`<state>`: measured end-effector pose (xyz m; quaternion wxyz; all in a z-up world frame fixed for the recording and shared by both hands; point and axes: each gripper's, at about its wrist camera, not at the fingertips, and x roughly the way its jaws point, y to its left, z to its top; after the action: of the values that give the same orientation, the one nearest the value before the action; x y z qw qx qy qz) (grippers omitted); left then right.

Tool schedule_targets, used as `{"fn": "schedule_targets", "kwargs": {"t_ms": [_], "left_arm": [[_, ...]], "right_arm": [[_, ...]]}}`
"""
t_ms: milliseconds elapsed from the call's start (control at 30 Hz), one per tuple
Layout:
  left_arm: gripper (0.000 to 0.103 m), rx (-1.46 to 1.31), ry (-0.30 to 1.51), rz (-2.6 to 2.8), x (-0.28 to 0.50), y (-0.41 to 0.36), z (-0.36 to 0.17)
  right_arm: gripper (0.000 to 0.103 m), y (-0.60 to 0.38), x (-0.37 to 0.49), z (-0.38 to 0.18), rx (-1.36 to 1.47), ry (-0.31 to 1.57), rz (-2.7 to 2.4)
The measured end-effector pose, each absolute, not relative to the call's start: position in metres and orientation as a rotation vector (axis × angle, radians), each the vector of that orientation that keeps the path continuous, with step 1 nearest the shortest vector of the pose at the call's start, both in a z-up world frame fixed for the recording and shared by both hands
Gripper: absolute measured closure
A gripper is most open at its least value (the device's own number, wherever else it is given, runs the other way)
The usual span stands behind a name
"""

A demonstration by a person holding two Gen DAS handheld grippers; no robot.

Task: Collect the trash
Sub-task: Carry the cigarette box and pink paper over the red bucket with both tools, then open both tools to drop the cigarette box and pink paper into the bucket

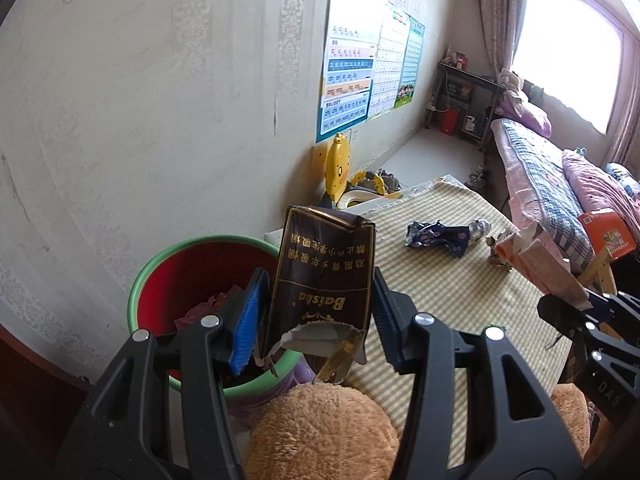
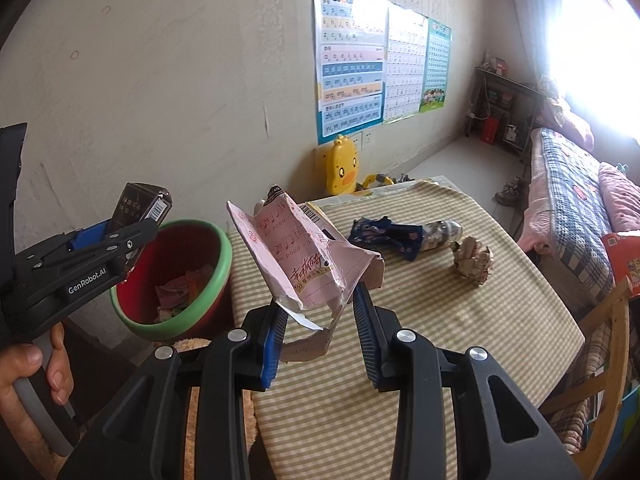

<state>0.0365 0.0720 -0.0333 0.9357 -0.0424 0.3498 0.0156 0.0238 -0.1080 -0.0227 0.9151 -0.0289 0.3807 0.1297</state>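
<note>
- The left gripper (image 1: 316, 312) clamps a dark brown torn cigarette pack (image 1: 324, 268) beside the red green-rimmed plastic bin (image 1: 188, 264).
- The right gripper (image 2: 320, 320) pinches a crumpled pink paper box (image 2: 304, 256).
- The green-checked tablecloth (image 2: 460, 320) carries a blue wrapper (image 2: 388, 236) near a wallpapered wall (image 2: 160, 80).

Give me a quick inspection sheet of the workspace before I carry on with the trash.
Surface: table under a green-checked cloth, bin at its left end.
Job's things: red bin with green rim already holds scraps; dark cigarette pack and torn pink carton are in the grippers; blue wrapper and crumpled brown paper lie on the cloth.
Clutter: tan plush toy at the near edge.
Grippers: left gripper shut on the pack, beside the bin; right gripper shut on the carton, over the table.
Cables: nothing seen near the table.
Surroundings: wall posters, yellow duck toy, bed, bright window.
</note>
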Motion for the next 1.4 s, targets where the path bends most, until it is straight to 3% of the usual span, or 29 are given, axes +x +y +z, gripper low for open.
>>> {"fn": "schedule_targets", "kwargs": {"t_ms": [833,1400], "left_arm": [[0.054,-0.192,0.798,0.153,0.048,0.139,-0.074],[0.054,-0.31,0.921,0.25,0.058,0.192,-0.126]], "right_arm": [[0.07,-0.041,0.048,-0.055,-0.099,0.889,0.388],[0.07,0.012,0.113,-0.082,0.161,1.06,0.549]]}}
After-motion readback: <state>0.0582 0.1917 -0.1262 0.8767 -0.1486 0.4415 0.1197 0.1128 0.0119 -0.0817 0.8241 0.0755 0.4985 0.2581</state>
